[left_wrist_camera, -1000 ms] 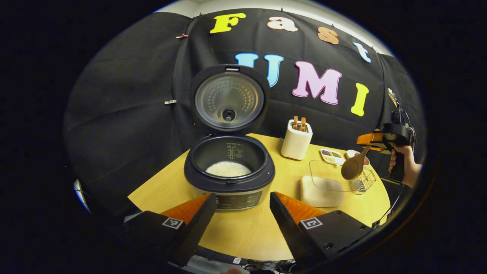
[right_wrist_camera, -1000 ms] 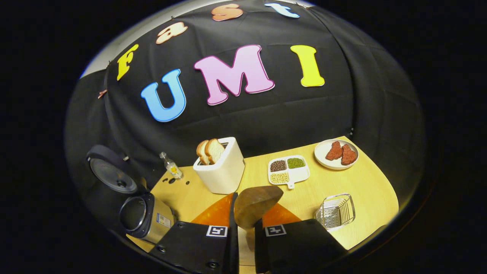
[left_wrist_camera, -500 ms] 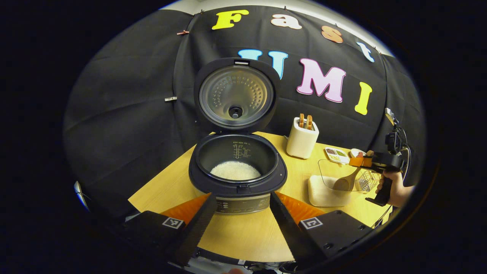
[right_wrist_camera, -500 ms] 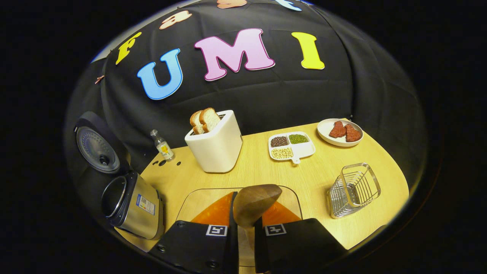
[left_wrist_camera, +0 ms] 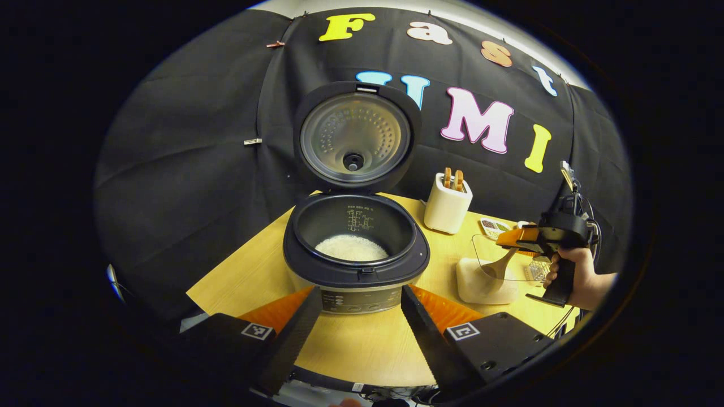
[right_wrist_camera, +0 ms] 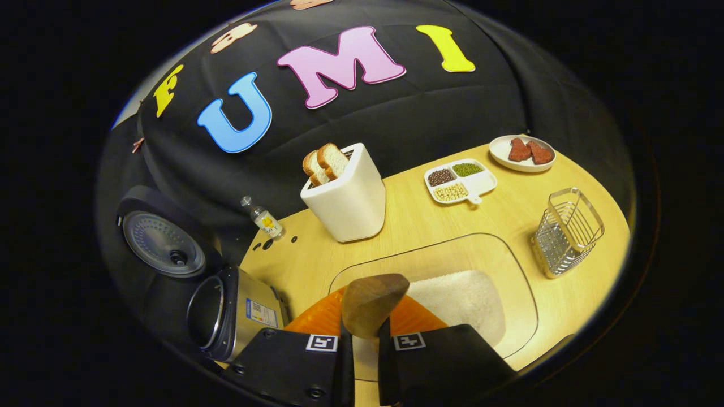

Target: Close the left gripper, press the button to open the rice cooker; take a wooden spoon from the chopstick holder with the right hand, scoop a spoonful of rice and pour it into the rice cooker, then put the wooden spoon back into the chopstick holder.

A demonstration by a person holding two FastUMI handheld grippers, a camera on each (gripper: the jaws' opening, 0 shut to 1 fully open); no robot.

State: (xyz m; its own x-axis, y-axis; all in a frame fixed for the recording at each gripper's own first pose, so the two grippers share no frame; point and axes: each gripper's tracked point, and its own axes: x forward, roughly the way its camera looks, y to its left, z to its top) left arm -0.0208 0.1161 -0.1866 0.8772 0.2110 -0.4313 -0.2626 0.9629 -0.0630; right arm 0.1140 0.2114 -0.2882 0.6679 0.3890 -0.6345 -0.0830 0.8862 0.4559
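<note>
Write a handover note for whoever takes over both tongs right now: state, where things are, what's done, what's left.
Left tongs: open, empty, hovering in front of the rice cooker.
Right tongs: shut on the wooden spoon, bowl dipping into the clear rice container.
Rice cooker: lid up, some rice already in the pot.
Chopstick holder: empty wire basket, to the right of the container.
Done: lid opened, spoon taken.
Left: scoop rice, pour it into the cooker, return the spoon to the holder.
</note>
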